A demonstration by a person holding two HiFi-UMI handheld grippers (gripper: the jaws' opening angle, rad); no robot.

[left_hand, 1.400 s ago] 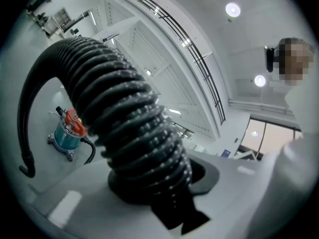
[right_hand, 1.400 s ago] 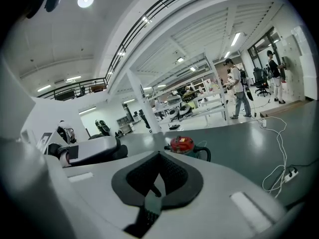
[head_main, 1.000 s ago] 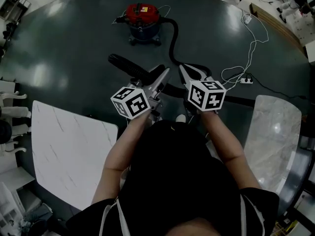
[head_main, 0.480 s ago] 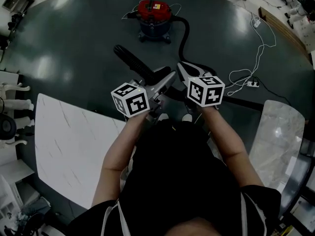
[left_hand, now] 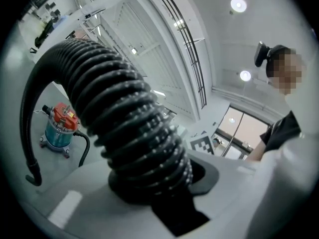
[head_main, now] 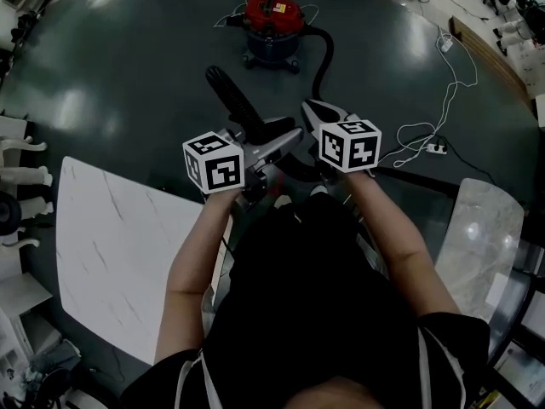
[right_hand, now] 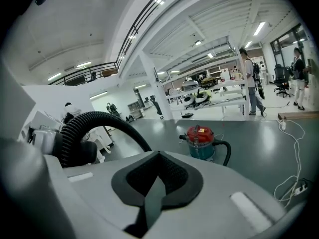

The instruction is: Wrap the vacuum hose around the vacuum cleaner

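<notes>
A: Left side first. What's there?
B: White table (head_main: 111, 262) beside the person's left arm. Left gripper (head_main: 283, 139) is out in front of the body, jaws clamped on the black ribbed hose (head_main: 234, 100). In the left gripper view the hose fills the gap between the jaws, rises, then arcs over to the left and down.
A: Vacuum?
B: Vacuum cleaner (head_main: 272, 22), red top over a blue tub, upright on the dark floor (head_main: 128, 75), well apart from both grippers. The hose leaves its right side and curves across the floor toward the grippers. It lies beside the body, not around it.
A: Right gripper?
B: Right gripper (head_main: 313, 113) is just beside the left one, jaws pressed together with nothing between them. Its view looks over the closed jaws at the vacuum, and the hose arcs at that view's left.
A: Further right?
B: White cable (head_main: 443, 83) trailing to a power strip (head_main: 433, 147), then a marble-look table (head_main: 481, 237).
</notes>
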